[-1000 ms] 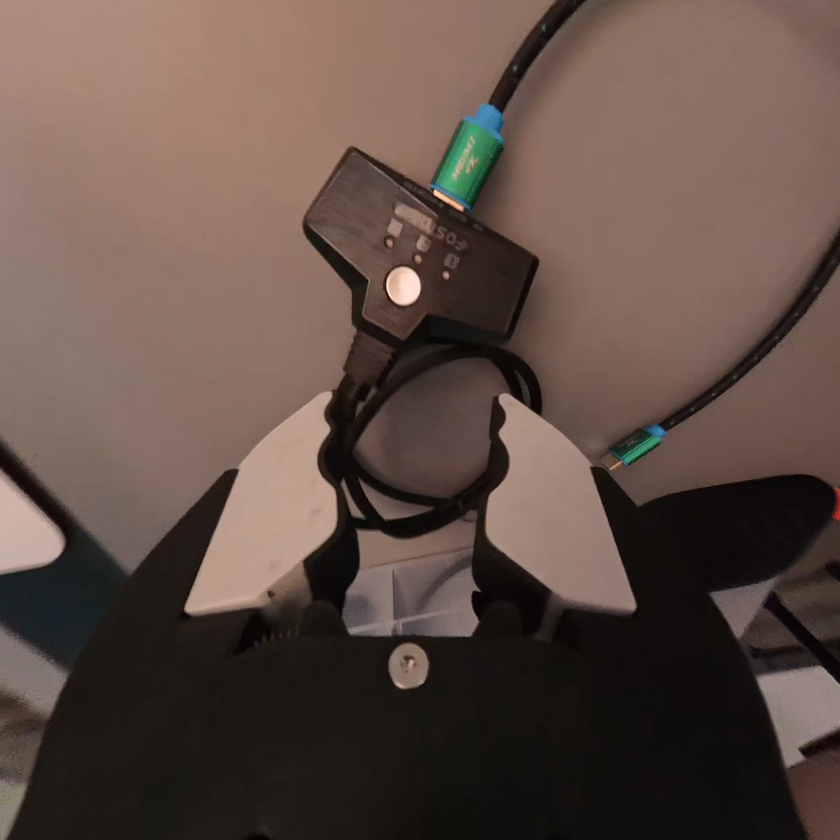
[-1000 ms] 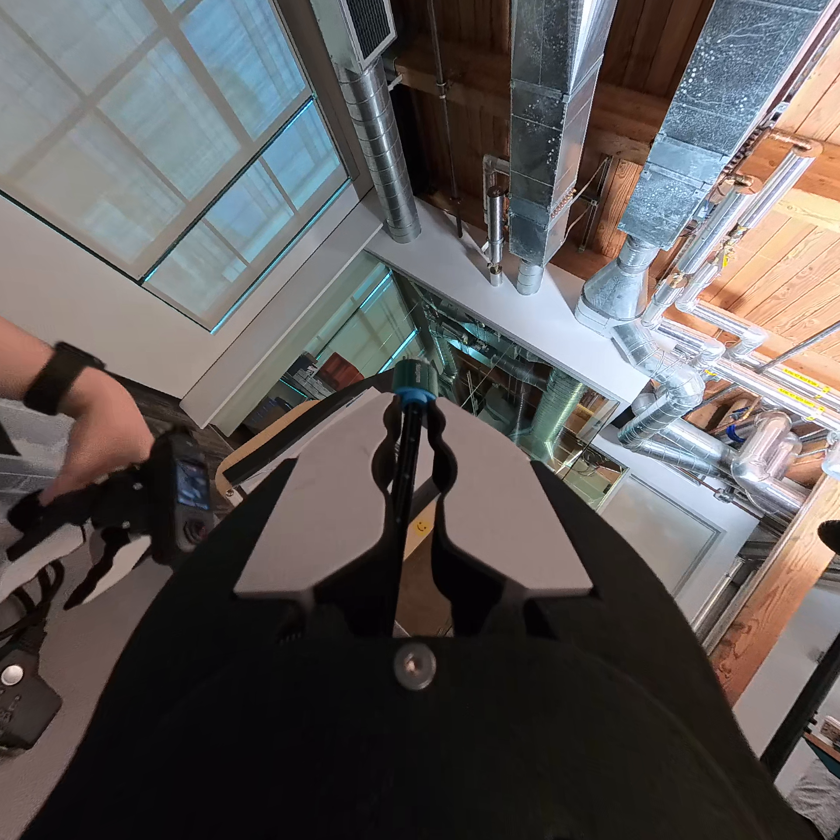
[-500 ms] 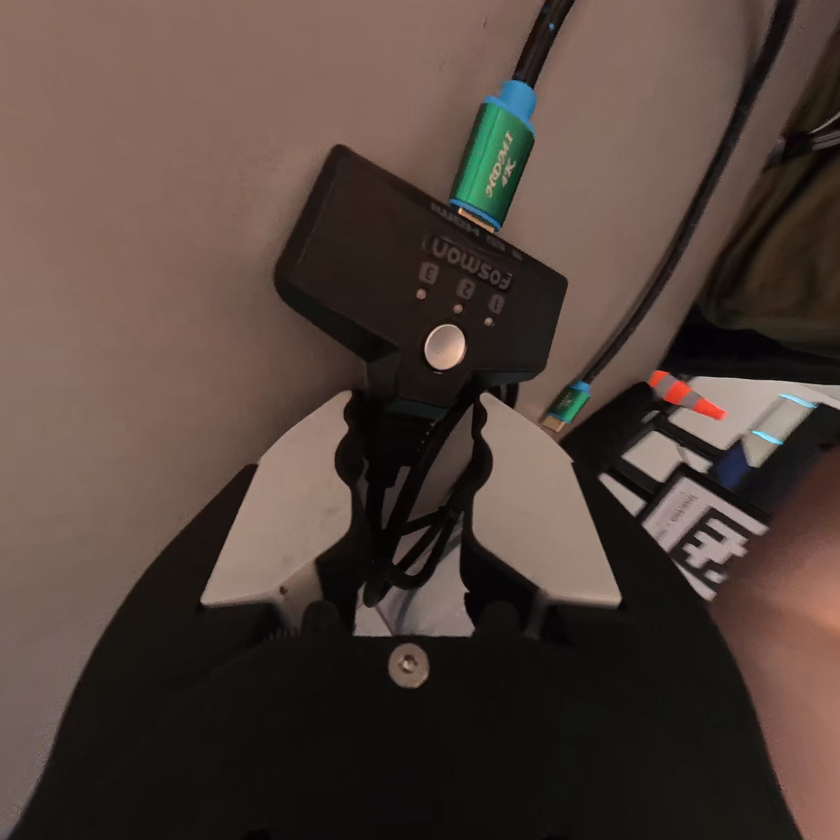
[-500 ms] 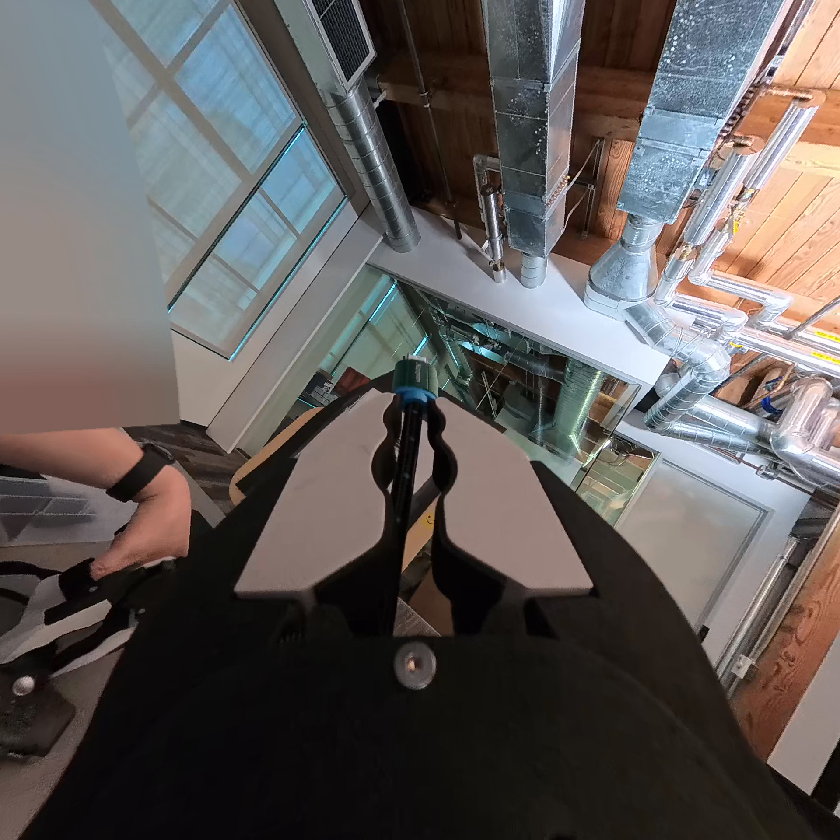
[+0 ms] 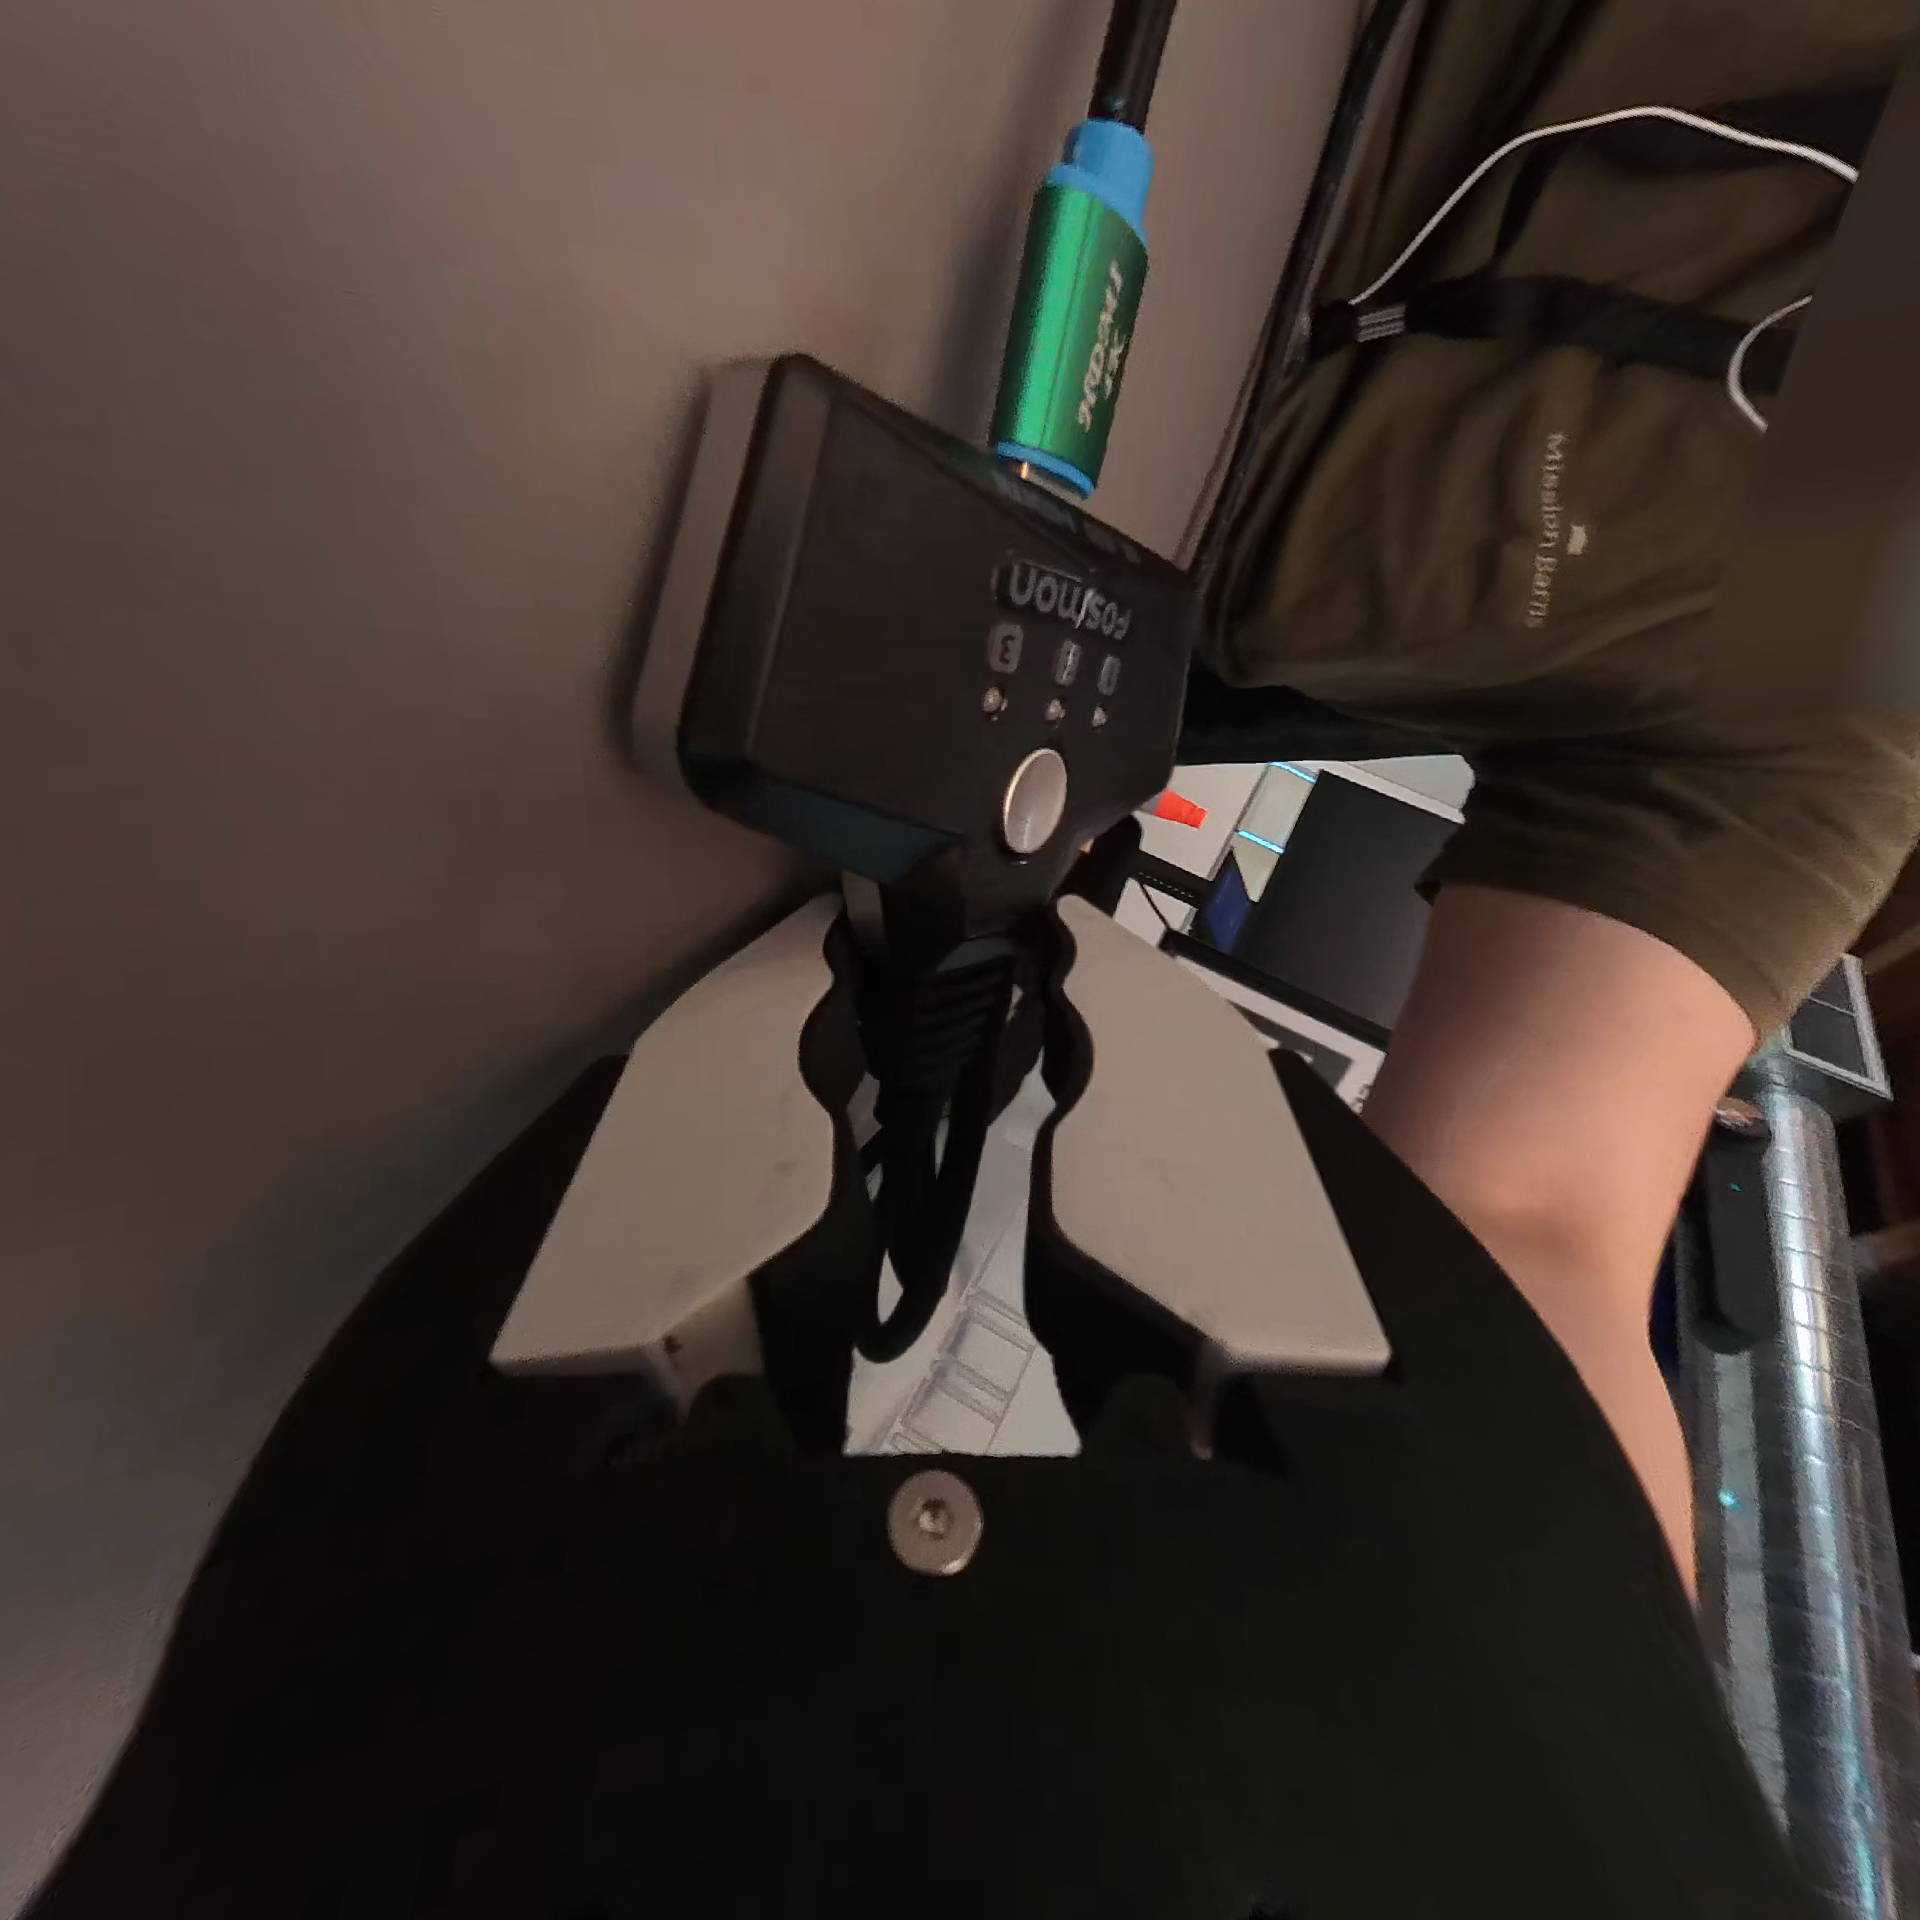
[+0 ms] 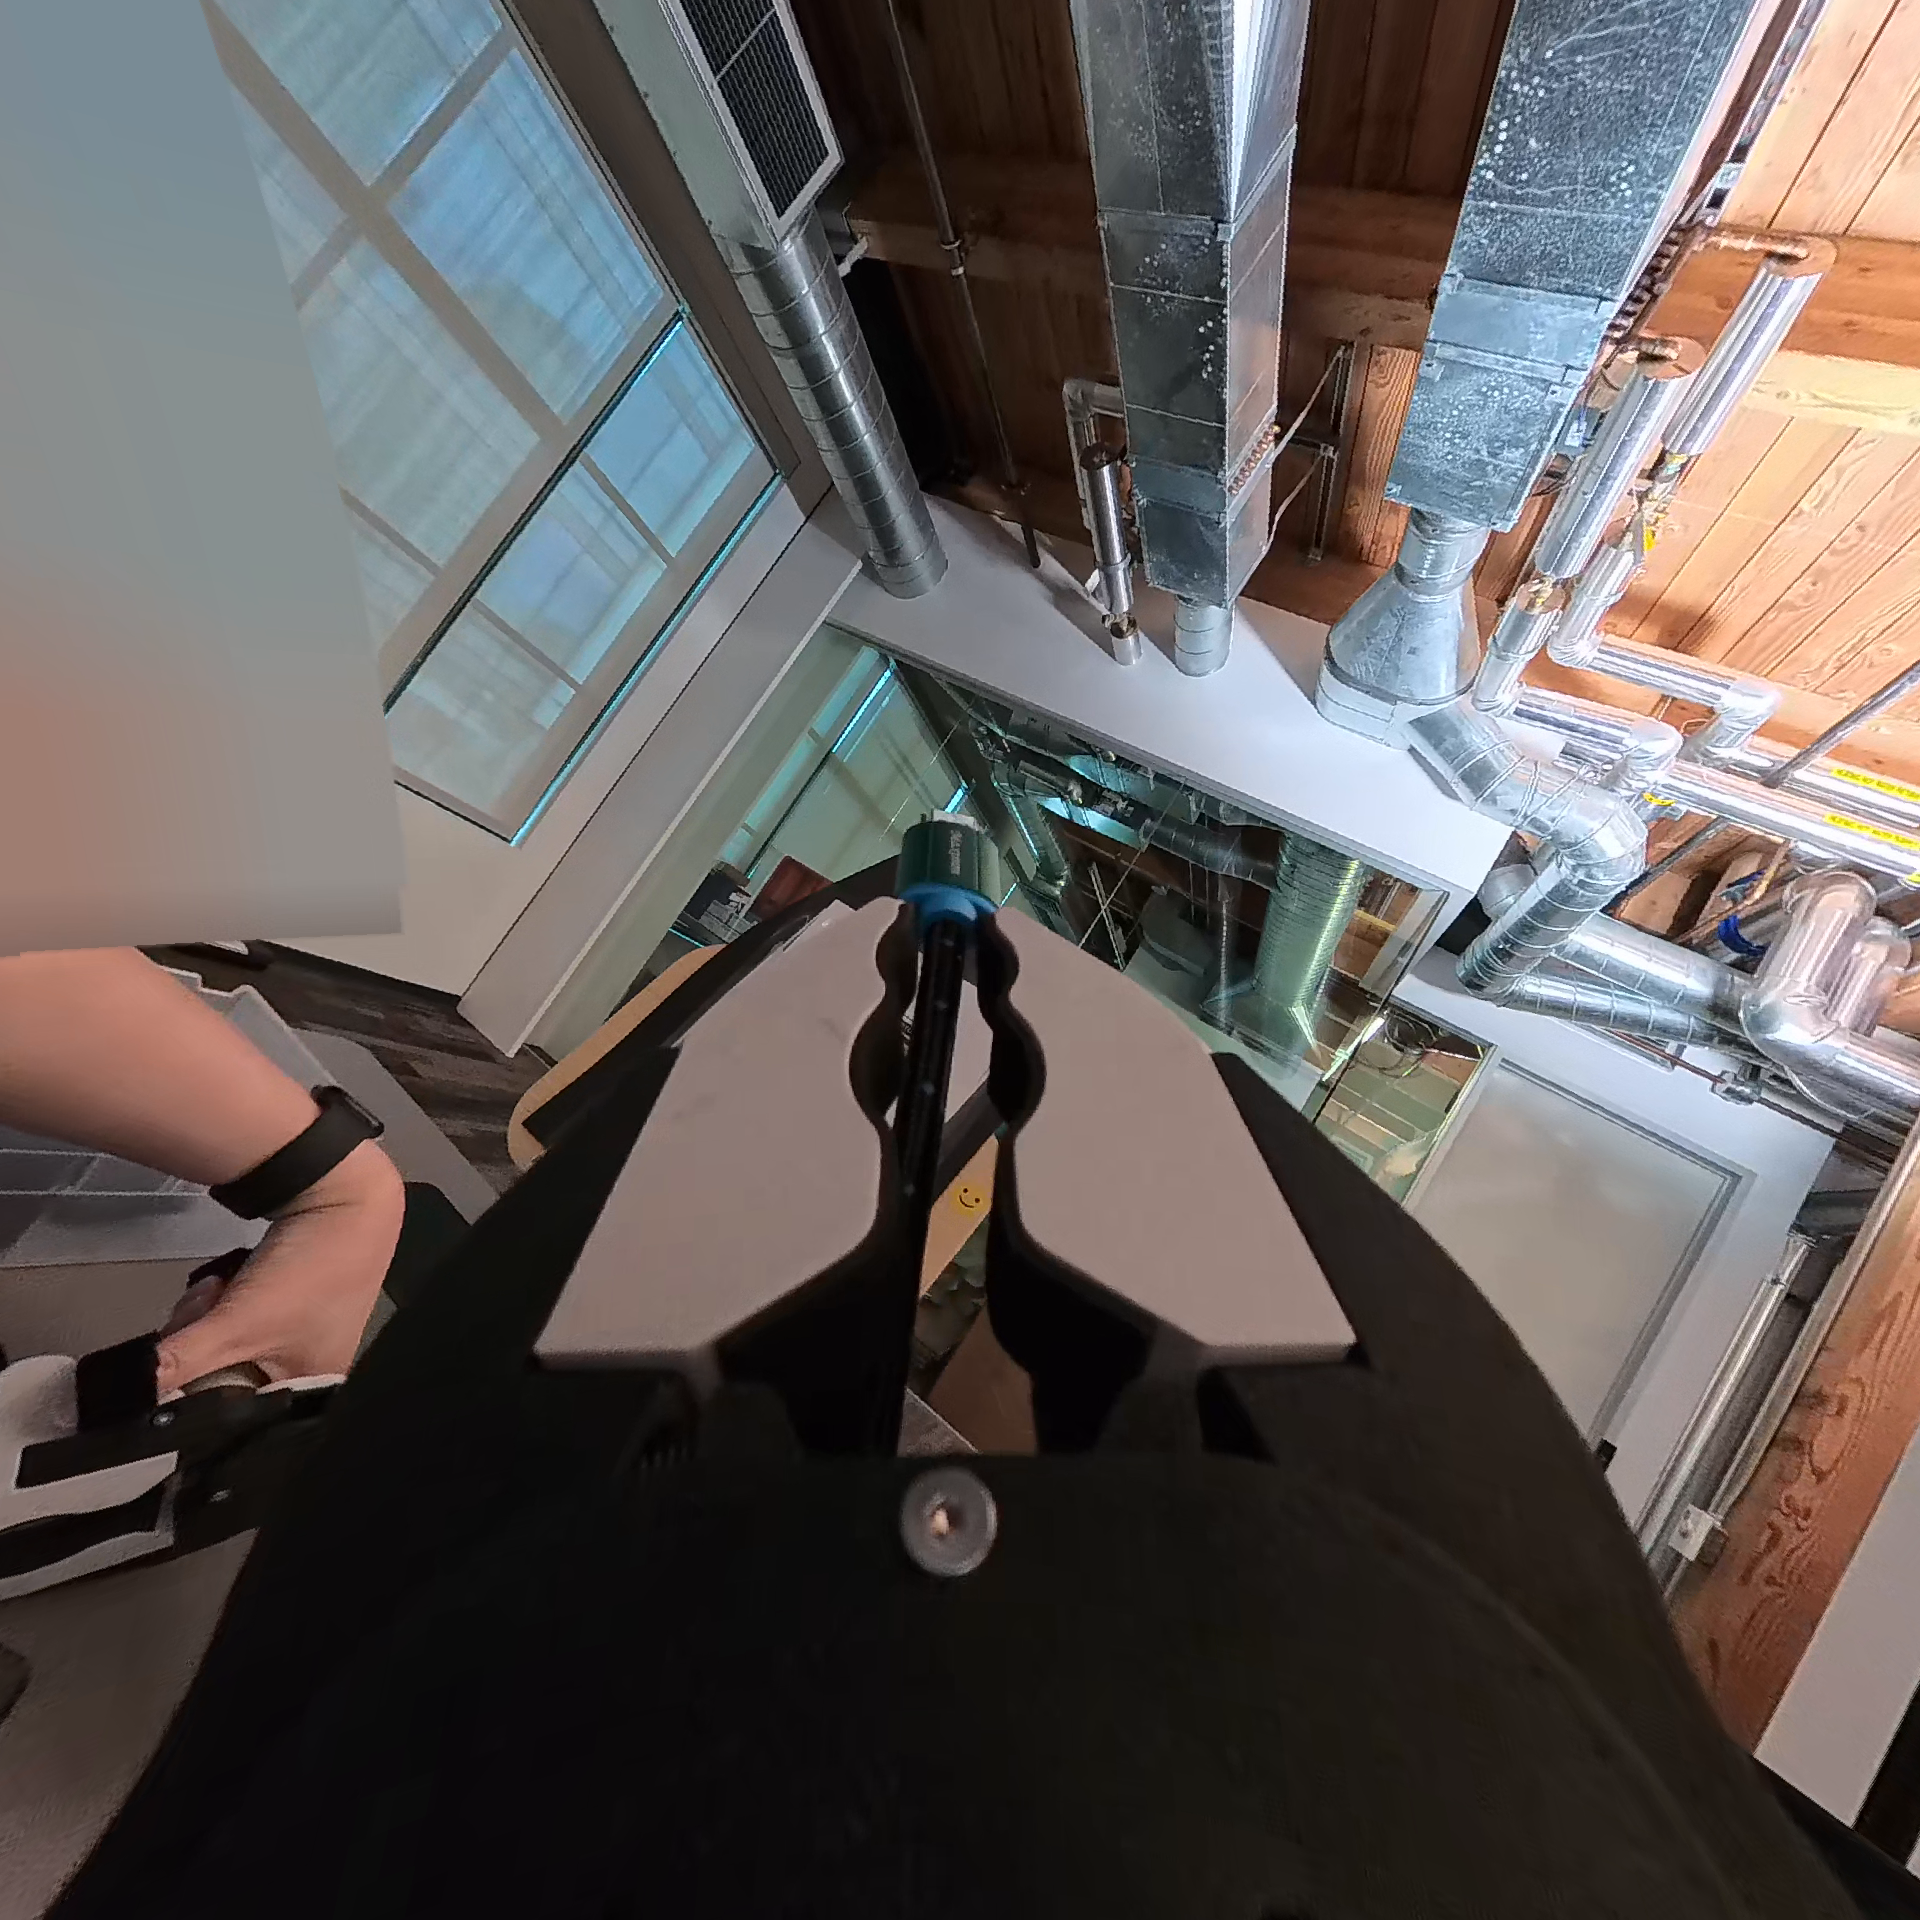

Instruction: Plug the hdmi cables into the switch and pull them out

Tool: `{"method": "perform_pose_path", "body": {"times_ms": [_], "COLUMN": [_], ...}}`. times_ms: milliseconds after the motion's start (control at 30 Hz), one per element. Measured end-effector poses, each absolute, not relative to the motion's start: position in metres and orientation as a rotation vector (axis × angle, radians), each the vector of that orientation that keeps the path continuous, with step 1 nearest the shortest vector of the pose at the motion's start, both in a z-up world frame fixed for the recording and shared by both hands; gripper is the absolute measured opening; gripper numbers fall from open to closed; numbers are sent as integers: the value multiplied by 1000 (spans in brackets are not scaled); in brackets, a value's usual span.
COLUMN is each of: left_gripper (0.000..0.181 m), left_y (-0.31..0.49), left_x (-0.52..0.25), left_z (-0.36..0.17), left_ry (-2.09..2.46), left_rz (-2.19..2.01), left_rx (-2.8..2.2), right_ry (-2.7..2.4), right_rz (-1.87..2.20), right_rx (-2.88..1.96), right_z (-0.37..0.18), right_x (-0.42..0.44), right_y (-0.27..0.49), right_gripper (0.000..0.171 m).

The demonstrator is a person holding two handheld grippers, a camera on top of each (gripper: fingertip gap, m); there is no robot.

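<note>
Black switch (image 5: 925,665) hangs lifted, your left gripper (image 5: 940,940) clamped on its stiff tail; your right gripper (image 6: 940,935) pinches the springy cable (image 6: 930,1070) below its plug (image 6: 940,857) — grip the rigid plug instead.

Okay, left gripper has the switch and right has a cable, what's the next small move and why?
Probably bring the right gripper down toward the switch. It pinches a cable just behind its green plug, pointing at the ceiling, while the left gripper grips the switch's tail with only one green plug seated.
</note>
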State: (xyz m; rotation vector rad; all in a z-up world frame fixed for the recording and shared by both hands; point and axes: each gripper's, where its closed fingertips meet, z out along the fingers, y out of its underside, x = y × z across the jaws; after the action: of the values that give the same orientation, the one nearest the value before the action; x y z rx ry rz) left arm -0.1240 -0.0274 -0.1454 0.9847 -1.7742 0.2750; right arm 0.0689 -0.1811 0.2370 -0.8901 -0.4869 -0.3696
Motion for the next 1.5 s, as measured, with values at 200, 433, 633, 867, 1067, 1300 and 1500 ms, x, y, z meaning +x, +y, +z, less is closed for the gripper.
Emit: {"method": "perform_pose_path", "body": {"times_ms": [200, 433, 633, 867, 1067, 1300, 1500], "left_gripper": [30, 29, 29, 29, 28, 28, 22], "left_y": [-36, -29, -23, -24, -30, -60, -86], "left_x": [-124, -117, -102, -98, -110, -141, -175], "left_z": [-138, -113, -69, -24, -36, -62, -113], "left_ry": [-1729, -1822, -2118, -2533, -2824, -2945, -3273], "left_rz": [316, 248, 151, 42, -26, 296, 212], "left_rx": [945, 962, 1029, 1164, 1432, 1719, 1714], "right_ry": [-490, -484, -452, -430, -409, -433, -454], "right_rz": [-387, -418, -422, -433, -420, -408, -416], "right_rx": [-885, -879, -863, -833, -812, -815, -828], "right_z": [238, 239, 242, 247, 250, 249, 248], "right_x": [69, 74, 85, 90, 94, 85, 78], "right_y": [-183, -188, -196, -209, -218, -213, -206], "right_gripper": [11, 11, 11, 11, 11, 12, 12]}}
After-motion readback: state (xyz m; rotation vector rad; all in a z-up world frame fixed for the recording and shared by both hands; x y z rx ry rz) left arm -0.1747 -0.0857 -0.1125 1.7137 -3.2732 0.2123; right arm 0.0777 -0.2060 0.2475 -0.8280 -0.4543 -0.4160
